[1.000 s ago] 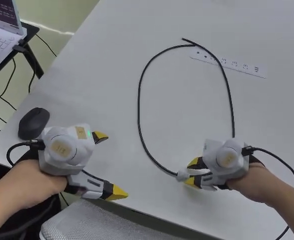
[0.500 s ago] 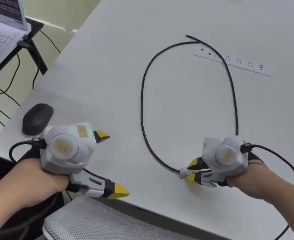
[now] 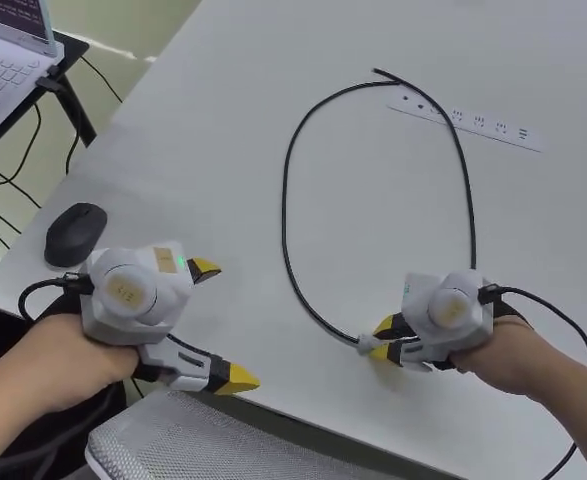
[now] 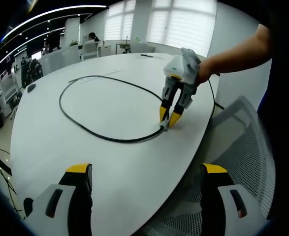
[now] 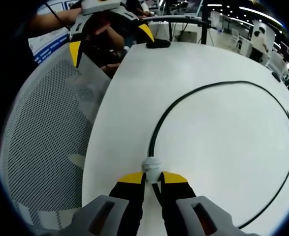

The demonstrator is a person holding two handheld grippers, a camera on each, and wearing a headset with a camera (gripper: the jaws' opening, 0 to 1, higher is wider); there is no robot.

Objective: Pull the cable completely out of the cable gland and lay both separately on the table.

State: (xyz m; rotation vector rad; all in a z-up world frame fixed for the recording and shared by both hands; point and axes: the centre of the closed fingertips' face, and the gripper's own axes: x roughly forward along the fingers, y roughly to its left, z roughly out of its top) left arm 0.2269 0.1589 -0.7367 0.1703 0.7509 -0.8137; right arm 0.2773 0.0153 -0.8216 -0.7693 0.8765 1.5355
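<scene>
Right gripper view: right gripper (image 5: 152, 179) pinched tight on the cable (image 5: 153, 130) just behind the cable gland (image 5: 151, 165) by the table (image 5: 208, 162) edge, left gripper (image 3: 223, 323) wide open and empty, so one sloppy tug could flick the gland overboard.

A broad white table (image 3: 223, 150) with a rounded edge stands over a pale greenish floor (image 3: 133, 30), and a grey mesh chair (image 5: 46, 128) sits at its near side. Tall bright windows (image 4: 183, 22) line the far wall. Strip lights (image 4: 50, 17) run across the dark ceiling.
</scene>
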